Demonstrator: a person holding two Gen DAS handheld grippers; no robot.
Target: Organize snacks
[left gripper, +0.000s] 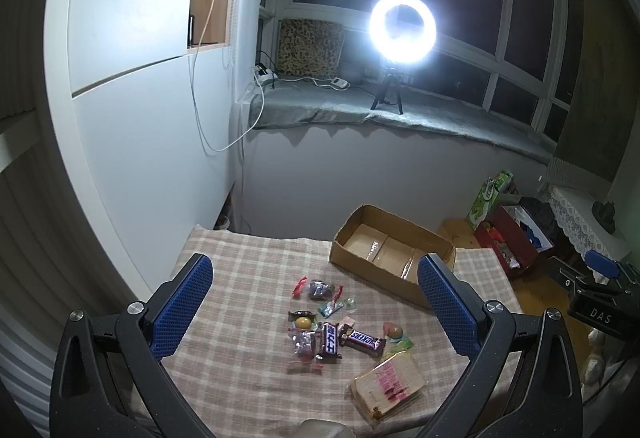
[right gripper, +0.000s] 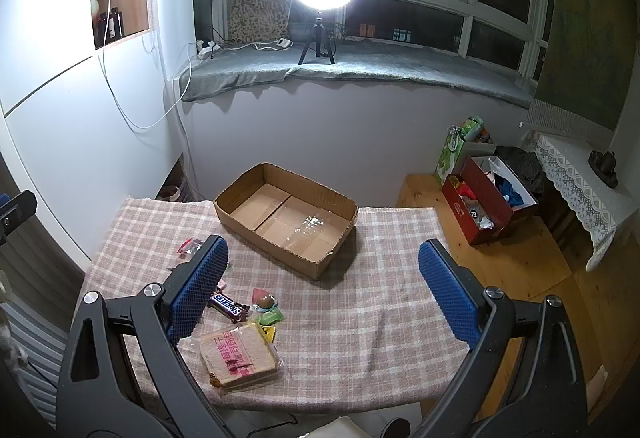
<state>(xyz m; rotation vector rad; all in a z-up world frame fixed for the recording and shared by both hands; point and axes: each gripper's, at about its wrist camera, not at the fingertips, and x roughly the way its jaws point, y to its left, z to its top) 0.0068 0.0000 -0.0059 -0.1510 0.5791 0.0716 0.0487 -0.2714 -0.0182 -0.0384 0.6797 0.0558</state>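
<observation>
Snacks lie loose on the checked cloth of the bench [right gripper: 360,298], while the empty cardboard box [right gripper: 286,216] sits open-topped at the far side, near enough to take them. Largest in the pile is the wrapped wafer pack [right gripper: 238,358] at the near edge, then the Snickers bar [left gripper: 362,342], then small candies [left gripper: 320,290] scattered beyond. Both the left hand-held gripper [left gripper: 316,314] and right hand-held gripper [right gripper: 324,294] hover above, jaws spread wide and holding nothing, apparently ready for a first pick.

Checked-cloth table [right gripper: 360,318], cardboard box [right gripper: 286,218], snacks [left gripper: 332,330]
</observation>
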